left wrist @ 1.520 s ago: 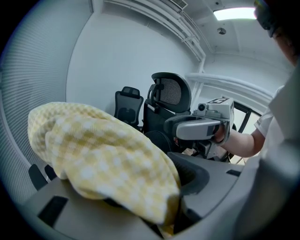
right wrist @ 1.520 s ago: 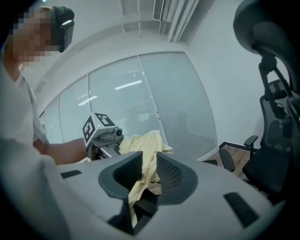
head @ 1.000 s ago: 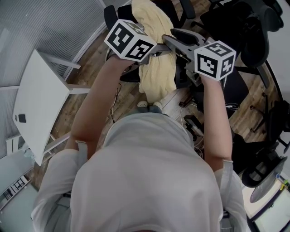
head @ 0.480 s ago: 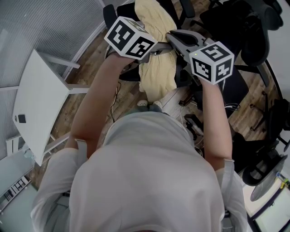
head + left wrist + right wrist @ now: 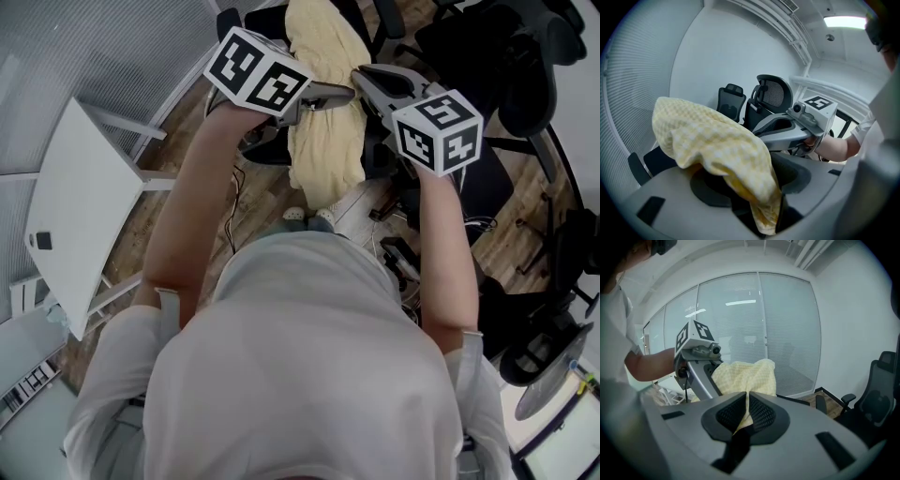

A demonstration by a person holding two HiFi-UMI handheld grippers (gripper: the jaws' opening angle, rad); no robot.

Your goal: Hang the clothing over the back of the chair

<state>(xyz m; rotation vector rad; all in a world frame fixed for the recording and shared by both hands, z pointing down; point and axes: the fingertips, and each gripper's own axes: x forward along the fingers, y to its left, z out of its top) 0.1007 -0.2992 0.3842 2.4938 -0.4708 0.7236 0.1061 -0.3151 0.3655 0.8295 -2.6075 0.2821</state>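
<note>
Clothing (image 5: 323, 122): pale yellow, fine check weave, soft and rumpled. It's draped over the back of a black chair (image 5: 265, 153) in front of the person, w/ a long flap hanging down the near side toward the wood floor (image 5: 202, 112). The top is bunched in a rounded hump.

Left gripper (image 5: 323, 94): at the cloth's left edge, near the top. Its jaws have just been opening and stand wide. In the left gripper view a fold of the yellow fabric sags into the gap btwn them, loose, and the pads aren't pressing on it.

Right gripper (image 5: 746, 413): at the cloth's right edge, opposite the left one. Its jaws have just been closing and are nearly together, pinching a thin fold of the fabric btwn the mesh pads.

White table (image 5: 75, 206) is to the person's left. More black office chairs (image 5: 525, 56) are crowded at right.
</note>
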